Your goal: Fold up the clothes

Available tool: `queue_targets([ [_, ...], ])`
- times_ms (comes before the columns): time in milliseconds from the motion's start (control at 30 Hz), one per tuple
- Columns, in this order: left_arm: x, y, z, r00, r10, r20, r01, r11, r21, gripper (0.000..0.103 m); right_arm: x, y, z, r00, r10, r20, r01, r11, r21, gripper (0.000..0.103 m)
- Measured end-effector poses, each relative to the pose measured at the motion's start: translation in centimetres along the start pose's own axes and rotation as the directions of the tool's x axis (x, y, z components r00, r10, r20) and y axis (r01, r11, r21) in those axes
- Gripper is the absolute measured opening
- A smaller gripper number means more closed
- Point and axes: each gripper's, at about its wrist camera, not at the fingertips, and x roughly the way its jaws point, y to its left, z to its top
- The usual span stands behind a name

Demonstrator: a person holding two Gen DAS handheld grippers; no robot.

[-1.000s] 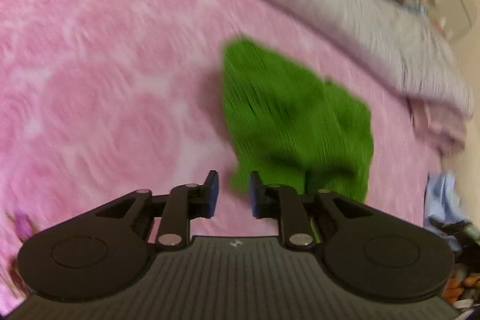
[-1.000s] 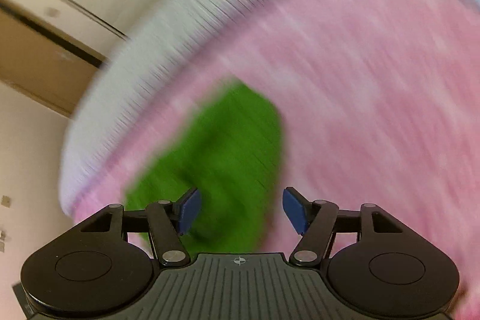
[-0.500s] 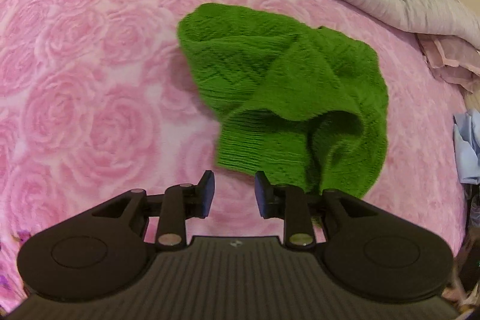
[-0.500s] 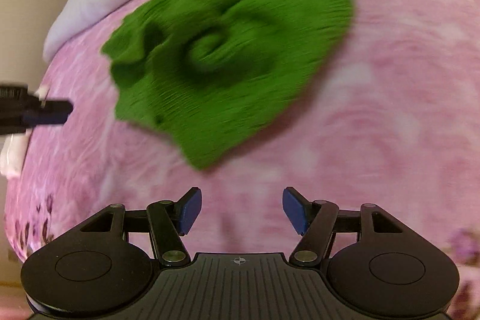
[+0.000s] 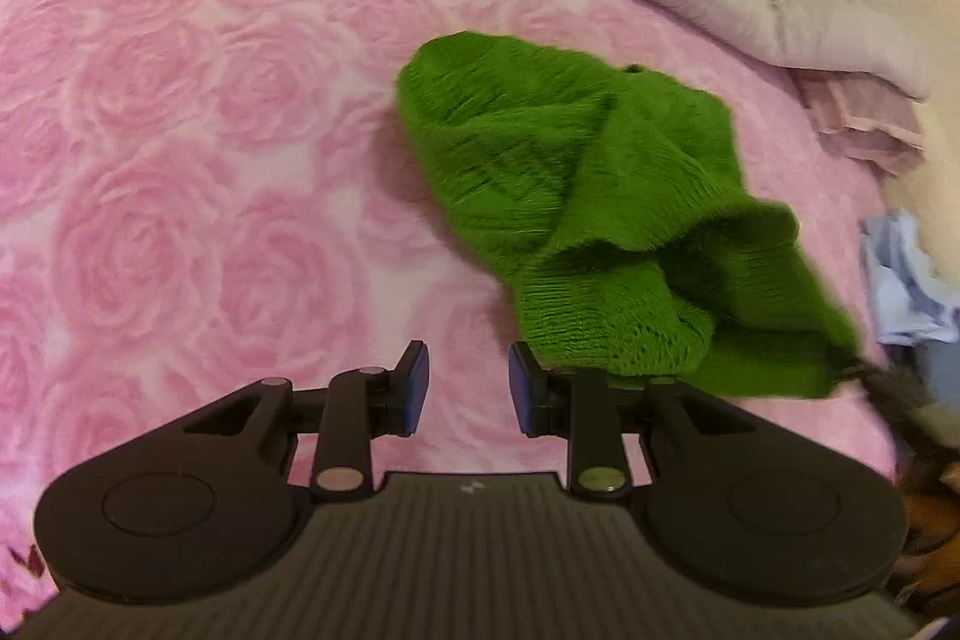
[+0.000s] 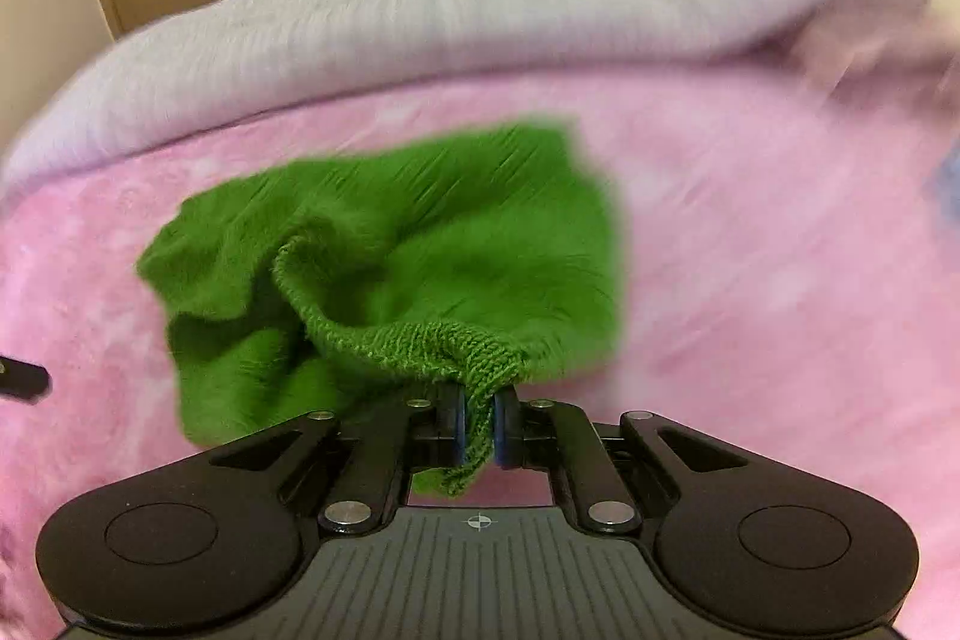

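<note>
Right wrist view shows our right gripper point(image 6: 478, 415) clamped on a ribbed hem of the green knit garment point(image 6: 420, 244), a tuft of the knit poking out behind the pads. From that pinch the cloth runs forward and to the left, bunched and creased, over the pink rose blanket point(image 6: 750, 280) toward the grey quilt point(image 6: 420, 22) along the far side of the bed.

In the left wrist view our left gripper point(image 5: 468, 388) has its fingers apart with nothing between them, hovering over bare blanket point(image 5: 180, 160). The garment point(image 5: 576, 172) lies ahead and to the right of it, its long axis slanting from far-left down to near-right, where the lifted corner tapers off toward the dark, blurred shape at the edge of the frame; we take that to be the right gripper's end. The nearest free edge, a ribbed band, sits just beside the left gripper's right finger point(image 5: 528, 388).

So the relation that matters: the right gripper has one end in its hold, and the left is the nearer one to the loose near edge, a short swing to its right. We judge the garment is rumpled rather than flat or squared, so it fits either spreading out or a fold in progress; we cannot tell which.
</note>
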Motion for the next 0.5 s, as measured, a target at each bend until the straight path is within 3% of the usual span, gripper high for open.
queue_targets([
  [67,-0.1,-0.3,-0.2,0.998,-0.055,-0.012,0.055,0.998,0.009,0.024,-1.8,-0.9,-0.3,0.99,-0.123,-0.07,0.115,0.988,-0.105,0.007],
  [133,0.4,-0.9,-0.6,0.995,-0.093,-0.038,0.094,0.995,0.028,0.024,-3.6,-1.7,-0.7,0.96,-0.25,-0.126,0.22,0.951,-0.215,0.007],
  [200,1.3,-1.8,-1.2,0.991,-0.115,-0.074,0.119,0.991,0.054,0.024,-5.3,-2.6,-1.0,0.911,-0.378,-0.166,0.31,0.892,-0.329,0.018],
  [267,2.2,-2.7,-1.8,0.985,-0.135,-0.111,0.144,0.986,0.079,0.024,-7.1,-3.5,-1.3,0.844,-0.501,-0.19,0.383,0.812,-0.441,0.031],
  [300,2.7,-3.2,-2.2,0.98,-0.152,-0.132,0.164,0.983,0.086,0.025,-6.9,-4.2,-2.5,0.847,-0.477,-0.234,0.365,0.843,-0.396,0.035],
  [333,3.2,-3.8,-2.6,0.974,-0.168,-0.153,0.184,0.979,0.091,0.027,-7.2,-5.4,-3.7,0.869,-0.403,-0.287,0.321,0.901,-0.293,0.036],
  [367,3.7,-4.2,-3.0,0.968,-0.188,-0.168,0.204,0.975,0.086,0.027,-7.3,-6.5,-4.5,0.894,-0.304,-0.33,0.267,0.951,-0.154,0.04],
  [400,4.2,-4.7,-3.5,0.961,-0.207,-0.183,0.225,0.971,0.08,0.027,-7.5,-7.9,-5.6,0.908,-0.214,-0.361,0.23,0.973,0.001,0.044],
  [433,4.7,-5.2,-3.9,0.954,-0.226,-0.198,0.245,0.967,0.073,0.028,-7.6,-9.3,-6.6,0.918,-0.12,-0.378,0.192,0.969,0.158,0.044],
  [500,5.7,-6.0,-4.5,0.942,-0.258,-0.214,0.275,0.96,0.052,0.028,-7.6,-11.8,-8.4,0.93,-0.031,-0.366,0.178,0.909,0.376,0.045],
])
